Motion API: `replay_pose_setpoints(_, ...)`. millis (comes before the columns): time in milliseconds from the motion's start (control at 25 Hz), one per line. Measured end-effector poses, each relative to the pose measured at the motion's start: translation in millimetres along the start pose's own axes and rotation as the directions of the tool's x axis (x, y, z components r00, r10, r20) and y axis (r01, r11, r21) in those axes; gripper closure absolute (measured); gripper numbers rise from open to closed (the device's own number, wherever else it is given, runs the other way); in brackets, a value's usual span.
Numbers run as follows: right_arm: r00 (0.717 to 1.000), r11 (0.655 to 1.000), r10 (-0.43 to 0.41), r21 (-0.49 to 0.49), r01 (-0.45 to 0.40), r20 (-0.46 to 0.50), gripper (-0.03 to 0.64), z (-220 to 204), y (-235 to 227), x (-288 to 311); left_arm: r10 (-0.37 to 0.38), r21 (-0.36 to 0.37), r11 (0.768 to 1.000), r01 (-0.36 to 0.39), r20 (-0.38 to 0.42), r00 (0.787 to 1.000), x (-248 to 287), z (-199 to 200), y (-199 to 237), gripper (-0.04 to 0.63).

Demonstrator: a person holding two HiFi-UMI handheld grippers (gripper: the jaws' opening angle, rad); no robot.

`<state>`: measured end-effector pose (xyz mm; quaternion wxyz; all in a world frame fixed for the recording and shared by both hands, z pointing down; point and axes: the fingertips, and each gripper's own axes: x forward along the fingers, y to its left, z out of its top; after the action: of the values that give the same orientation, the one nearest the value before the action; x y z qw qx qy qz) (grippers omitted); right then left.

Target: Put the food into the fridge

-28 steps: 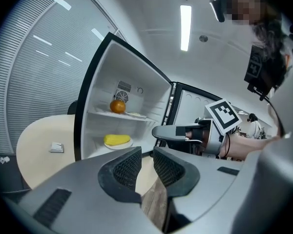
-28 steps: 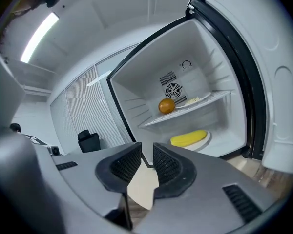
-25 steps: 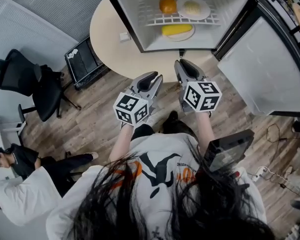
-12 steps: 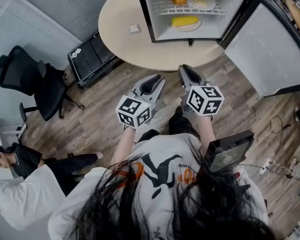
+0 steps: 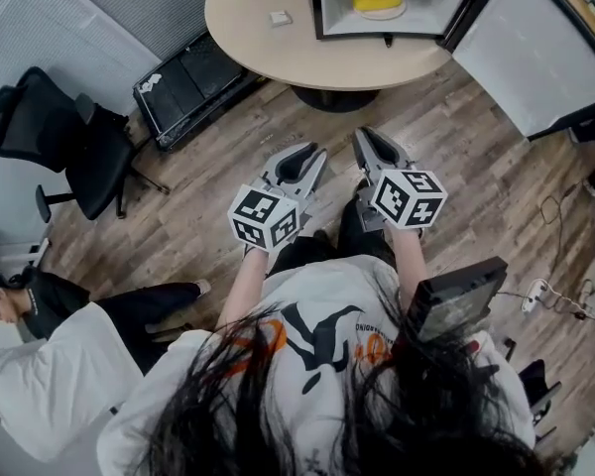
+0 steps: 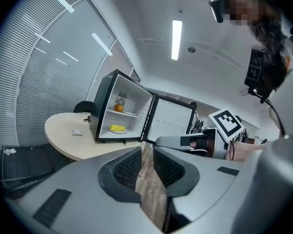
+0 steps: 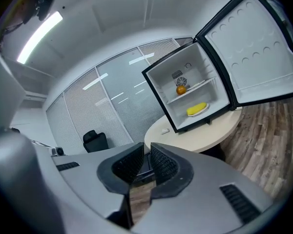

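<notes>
Wood-plank flooring (image 5: pixel 476 167) fills most of the head view, and a round beige counter (image 5: pixel 268 53) is seen at its upper edge. On that counter a small black fridge with a white interior (image 6: pixel 101 108) is stood, its white-lined door (image 7: pixel 256 52) swung fully open to the person's right, so that both compartments are exposed.

Contents of the fridge: a round orange fruit (image 7: pixel 181 89) is set on the white wire shelf (image 7: pixel 201 87). A yellow, oblong piece of food on a white plate (image 7: pixel 196 109) is laid on the fridge floor beneath it. The food named in the task is thus inside the fridge, and none is seen on the counter, where only a small white object (image 5: pixel 280 18) lies.

The grey left gripper (image 5: pixel 305 159) and grey right gripper (image 5: pixel 370 145) are held side by side, low before the body and over the floor, well apart from the fridge. This carriage is judged to suit a stand-off position after loading rather than an approach. The jaws of each are drawn together, with only a thin strip of floor visible between the ribbed pads, and nothing is grasped by either. Since the door is open, the storing is judged complete and the closing not yet done.

A black office chair (image 5: pixel 55 142) and a flat black case (image 5: pixel 193 77) are placed on the floor left of the counter.
</notes>
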<state>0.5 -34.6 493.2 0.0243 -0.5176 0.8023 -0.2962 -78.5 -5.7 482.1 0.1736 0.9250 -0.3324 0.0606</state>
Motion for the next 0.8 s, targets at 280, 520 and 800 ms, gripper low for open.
replay_pose_setpoints(280,1.000,1.000,0.009,-0.015,-0.009,0.008,0.568,-10,25,-29,-0.033,0.011,0.999,0.033,0.032,0.999,-22,-1,-28,0.526)
replay_pose_setpoints(520,1.000,0.999,0.012,-0.047,-0.012,0.008,0.568,-8,33,-47,-0.034,0.007,0.999,0.034,0.051,0.998,-25,0,-40,0.526)
replay_pose_setpoints(800,1.000,0.999,0.019,-0.047,-0.019,0.003,0.568,-7,28,-64,-0.048,0.015,0.999,0.047,0.074,0.996,-16,4,-61,0.526)
